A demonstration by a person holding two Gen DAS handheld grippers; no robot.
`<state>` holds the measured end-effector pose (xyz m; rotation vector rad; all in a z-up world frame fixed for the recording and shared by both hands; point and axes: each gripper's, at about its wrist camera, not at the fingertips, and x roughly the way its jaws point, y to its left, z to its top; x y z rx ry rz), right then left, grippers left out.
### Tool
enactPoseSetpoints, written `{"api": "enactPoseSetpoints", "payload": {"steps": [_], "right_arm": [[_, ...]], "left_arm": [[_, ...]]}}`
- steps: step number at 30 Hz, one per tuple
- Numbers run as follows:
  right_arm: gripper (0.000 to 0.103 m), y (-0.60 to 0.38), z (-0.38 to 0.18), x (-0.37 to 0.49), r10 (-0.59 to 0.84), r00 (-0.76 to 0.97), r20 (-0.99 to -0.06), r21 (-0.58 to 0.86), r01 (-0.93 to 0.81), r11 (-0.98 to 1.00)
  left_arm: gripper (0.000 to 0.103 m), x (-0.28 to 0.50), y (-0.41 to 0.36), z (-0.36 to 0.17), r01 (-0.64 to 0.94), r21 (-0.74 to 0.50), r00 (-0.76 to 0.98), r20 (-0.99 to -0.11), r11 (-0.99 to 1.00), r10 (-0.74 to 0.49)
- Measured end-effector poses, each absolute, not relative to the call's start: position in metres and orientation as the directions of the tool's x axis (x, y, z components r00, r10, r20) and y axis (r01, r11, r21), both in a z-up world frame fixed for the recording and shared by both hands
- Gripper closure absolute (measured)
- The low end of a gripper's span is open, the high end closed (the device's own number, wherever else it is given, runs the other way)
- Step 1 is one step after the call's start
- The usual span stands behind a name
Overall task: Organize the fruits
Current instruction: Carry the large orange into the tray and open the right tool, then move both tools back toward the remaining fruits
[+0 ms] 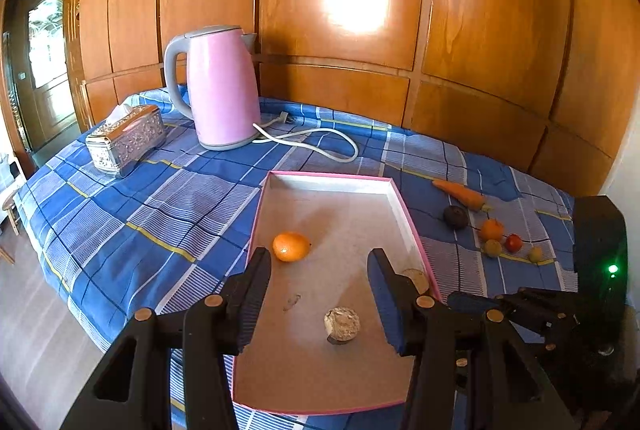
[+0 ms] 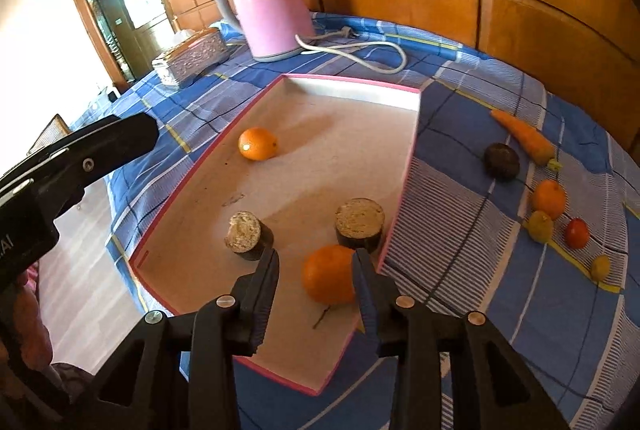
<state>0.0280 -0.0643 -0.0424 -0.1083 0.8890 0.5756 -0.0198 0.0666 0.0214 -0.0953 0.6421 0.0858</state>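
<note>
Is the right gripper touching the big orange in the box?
Cannot tell. In the right wrist view the orange sits between the right gripper's open fingers: a gap shows on the left, but the right finger overlaps its edge.

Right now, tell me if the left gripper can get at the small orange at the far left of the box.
Probably yes. The left gripper is open over the box, and the small orange lies just ahead of its left finger with nothing between.

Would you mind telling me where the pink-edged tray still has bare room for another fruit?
The tray's far half is bare, between its back wall and the small orange. The near end is crowded: two cut stubs and the large orange, which sits between the open jaws of the right hand-held gripper.
</note>
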Motion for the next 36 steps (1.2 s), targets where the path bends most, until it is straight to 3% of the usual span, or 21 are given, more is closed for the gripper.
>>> {"api": "enactPoseSetpoints", "payload": {"steps": [24,36], "right_arm": [[0.065,-0.152,-0.037,0.033,0.304,0.612,-0.730,0.155,-0.284,0.946],[0.065,-0.191,-0.039,0.035,0.161,0.675,-0.720,0.078,-0.152,0.985]], "left_arm": [[0.046,-0.008,0.023,0.008,0.005,-0.030,0.758,-0.652,1.000,-0.024],[0.046,0.009,-0.014,0.001,0.107,-0.007,0.723,-0.686,0.994,-0.083]]}}
